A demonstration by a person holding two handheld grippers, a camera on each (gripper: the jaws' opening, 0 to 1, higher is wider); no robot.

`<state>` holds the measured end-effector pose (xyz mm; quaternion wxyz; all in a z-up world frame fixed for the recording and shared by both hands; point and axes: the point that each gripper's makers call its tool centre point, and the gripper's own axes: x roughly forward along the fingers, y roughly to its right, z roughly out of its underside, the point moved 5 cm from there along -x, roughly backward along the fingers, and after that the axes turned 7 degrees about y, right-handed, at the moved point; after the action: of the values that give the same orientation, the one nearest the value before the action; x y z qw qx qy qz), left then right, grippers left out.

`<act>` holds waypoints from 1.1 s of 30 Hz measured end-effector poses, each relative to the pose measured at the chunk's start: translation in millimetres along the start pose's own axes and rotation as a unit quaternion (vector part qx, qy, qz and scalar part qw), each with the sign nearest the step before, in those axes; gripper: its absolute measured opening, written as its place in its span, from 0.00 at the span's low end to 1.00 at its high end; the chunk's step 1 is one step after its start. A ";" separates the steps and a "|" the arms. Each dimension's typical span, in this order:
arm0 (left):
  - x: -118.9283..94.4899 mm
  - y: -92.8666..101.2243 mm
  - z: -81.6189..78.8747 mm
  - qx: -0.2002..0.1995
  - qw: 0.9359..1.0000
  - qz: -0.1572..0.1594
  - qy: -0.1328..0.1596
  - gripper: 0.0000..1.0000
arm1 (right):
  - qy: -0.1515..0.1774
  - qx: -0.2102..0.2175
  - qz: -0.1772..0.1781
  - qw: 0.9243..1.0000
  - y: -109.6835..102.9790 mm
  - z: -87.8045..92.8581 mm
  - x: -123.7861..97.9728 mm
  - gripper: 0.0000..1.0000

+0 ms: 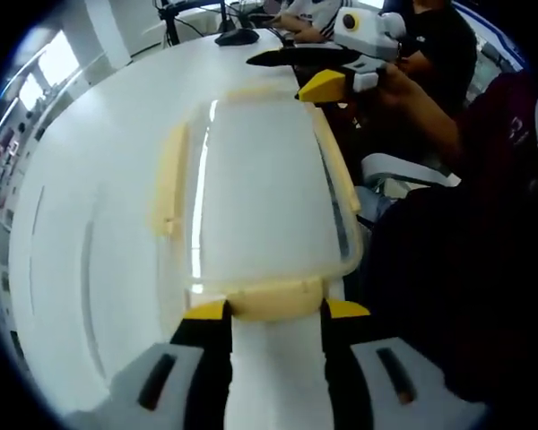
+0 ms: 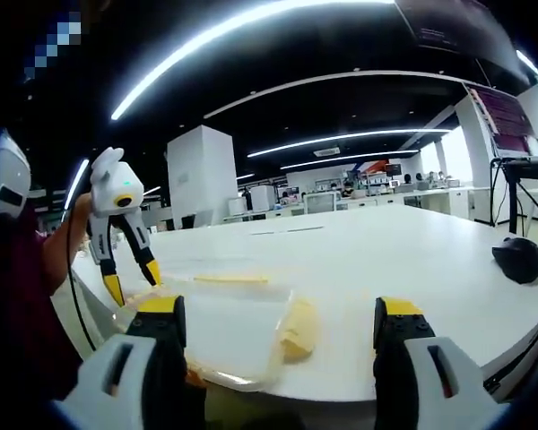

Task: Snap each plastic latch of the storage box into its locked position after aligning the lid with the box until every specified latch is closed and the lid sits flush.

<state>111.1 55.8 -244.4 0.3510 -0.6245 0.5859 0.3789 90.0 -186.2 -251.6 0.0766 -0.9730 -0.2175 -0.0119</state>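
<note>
Both grippers gape open at opposite ends of the storage box (image 1: 264,202), left gripper (image 1: 276,309) straddling its near latch (image 1: 278,300), right gripper (image 2: 278,318) just short of the far end.

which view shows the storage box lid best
The left gripper view: it looks down over the whole lid, with pale yellow latches on its edges and one between the left gripper jaws. The right gripper view sees the lid low and edge-on, with an end latch facing it.
</note>
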 end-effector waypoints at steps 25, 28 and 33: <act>-12.2 1.7 18.6 -0.007 1.000 -0.003 -0.008 0.38 | -0.002 0.006 -0.010 1.000 0.9 3.2 6.5 0.86; -12.8 2.2 20.0 -0.008 1.000 -0.003 -0.009 0.38 | -0.001 0.008 -0.011 1.000 0.8 3.1 8.0 0.86; -15.6 3.8 25.8 -0.008 1.000 -0.005 -0.013 0.38 | 0.004 0.011 -0.012 1.000 0.9 2.5 9.6 0.86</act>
<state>105.3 85.6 -242.6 0.3555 -0.6248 0.5755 0.3900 99.0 -182.5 -253.6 0.0884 -0.9693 -0.2290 -0.0138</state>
